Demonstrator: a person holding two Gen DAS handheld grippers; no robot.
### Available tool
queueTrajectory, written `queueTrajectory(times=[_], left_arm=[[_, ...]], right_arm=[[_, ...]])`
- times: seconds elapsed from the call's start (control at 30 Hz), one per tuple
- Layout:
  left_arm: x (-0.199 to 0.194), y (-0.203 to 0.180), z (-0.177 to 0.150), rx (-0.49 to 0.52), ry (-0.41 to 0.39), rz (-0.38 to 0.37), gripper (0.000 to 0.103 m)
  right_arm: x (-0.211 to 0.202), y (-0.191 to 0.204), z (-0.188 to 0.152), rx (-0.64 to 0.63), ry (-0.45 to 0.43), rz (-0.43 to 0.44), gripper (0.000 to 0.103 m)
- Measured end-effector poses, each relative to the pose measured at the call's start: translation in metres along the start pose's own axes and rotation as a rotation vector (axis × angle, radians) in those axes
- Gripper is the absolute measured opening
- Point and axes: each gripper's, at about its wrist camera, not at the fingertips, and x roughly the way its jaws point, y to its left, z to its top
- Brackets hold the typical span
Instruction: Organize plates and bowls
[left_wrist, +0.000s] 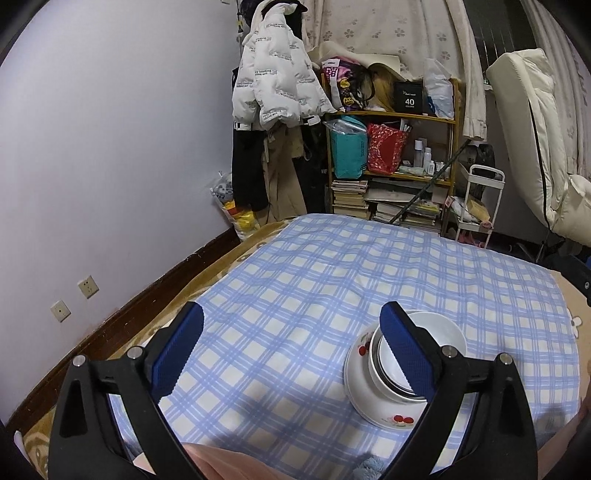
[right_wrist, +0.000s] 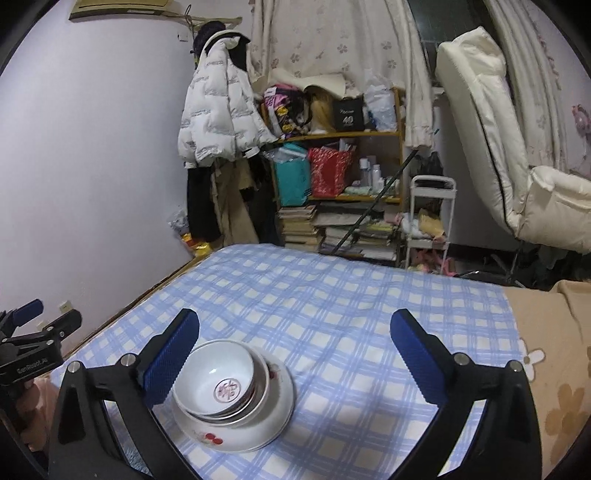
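A stack of white bowls (right_wrist: 221, 384) sits nested on a white plate with red cherry prints (right_wrist: 266, 417), on the blue checked cloth. The top bowl has a red mark in its bottom. My right gripper (right_wrist: 293, 360) is open and holds nothing; the stack lies just inside its left finger, below the pad. In the left wrist view the same bowls (left_wrist: 436, 328) and plate (left_wrist: 364, 391) are partly hidden behind the right finger. My left gripper (left_wrist: 293, 350) is open with only cloth between its fingers. It also shows at the left edge of the right wrist view as the left gripper (right_wrist: 57, 312).
The blue checked cloth (right_wrist: 351, 314) covers a bed with a tan blanket (right_wrist: 546, 350) on the right. A wall with sockets (left_wrist: 74, 299) runs along the left. Beyond the far edge stand a coat rack (left_wrist: 273, 81), a cluttered shelf (left_wrist: 391, 147), a white cart (left_wrist: 476, 206) and a cream chair (left_wrist: 535, 147).
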Motion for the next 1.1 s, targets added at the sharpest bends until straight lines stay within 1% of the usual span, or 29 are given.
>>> queueTrajectory(times=[0.13, 0.4, 0.87, 1.1], left_arm=[[0.0, -0.001, 0.0, 0.014, -0.012, 0.0, 0.095], [-0.008, -0.012, -0.003, 0.058, -0.046, 0.019, 0.095], [-0.01, -0.025, -0.005, 0.097, -0.048, 0.029, 0.095], [-0.01, -0.026, -0.005, 0.099, -0.049, 0.028, 0.095]], right_arm=[[-0.004, -0.001, 0.0, 0.007, -0.017, -0.003, 0.103], [0.0, -0.001, 0.0, 0.008, 0.007, 0.002, 0.103], [0.004, 0.0, -0.005, 0.003, 0.027, 0.002, 0.103], [0.005, 0.0, -0.006, 0.003, 0.032, 0.002, 0.103]])
